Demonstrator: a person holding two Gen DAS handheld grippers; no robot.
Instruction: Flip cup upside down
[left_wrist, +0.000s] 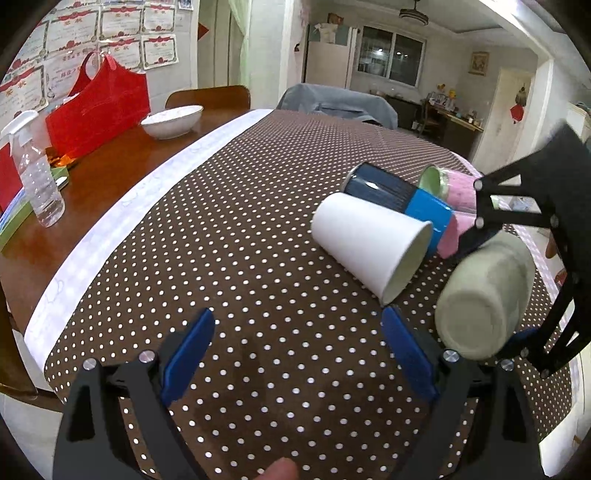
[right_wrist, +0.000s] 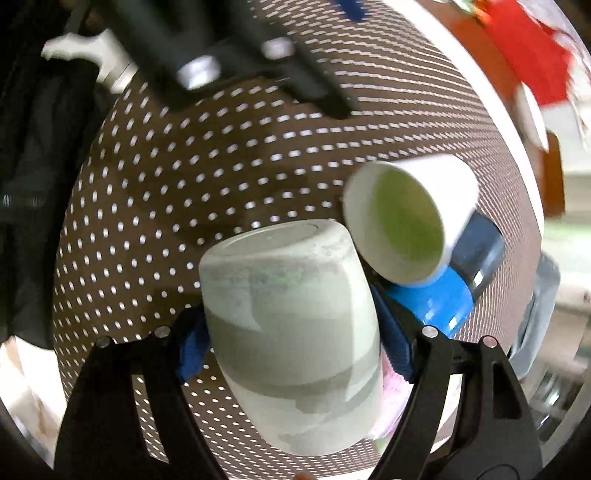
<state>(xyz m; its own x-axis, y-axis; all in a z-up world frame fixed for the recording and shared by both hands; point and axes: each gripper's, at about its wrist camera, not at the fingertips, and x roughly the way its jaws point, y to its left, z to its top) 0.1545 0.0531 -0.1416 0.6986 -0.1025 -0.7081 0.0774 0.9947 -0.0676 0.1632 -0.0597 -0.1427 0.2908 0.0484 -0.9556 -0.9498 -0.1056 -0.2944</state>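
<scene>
My right gripper (right_wrist: 291, 350) is shut on a pale green-grey cup (right_wrist: 295, 332) and holds it tilted above the dotted cloth, base pointing away from the camera. The same cup (left_wrist: 484, 299) shows at the right of the left wrist view, held by the black right gripper (left_wrist: 498, 288). My left gripper (left_wrist: 299, 343) is open and empty, low over the cloth. A white paper cup (left_wrist: 369, 243) lies on its side just ahead of it; it also shows in the right wrist view (right_wrist: 406, 221).
A dark blue and light blue cup (left_wrist: 399, 199) and a pink cup (left_wrist: 454, 206) lie behind the white one on the brown dotted tablecloth (left_wrist: 221, 258). A white bowl (left_wrist: 171, 120), red bag (left_wrist: 99, 110) and spray bottle (left_wrist: 37, 173) stand at the left.
</scene>
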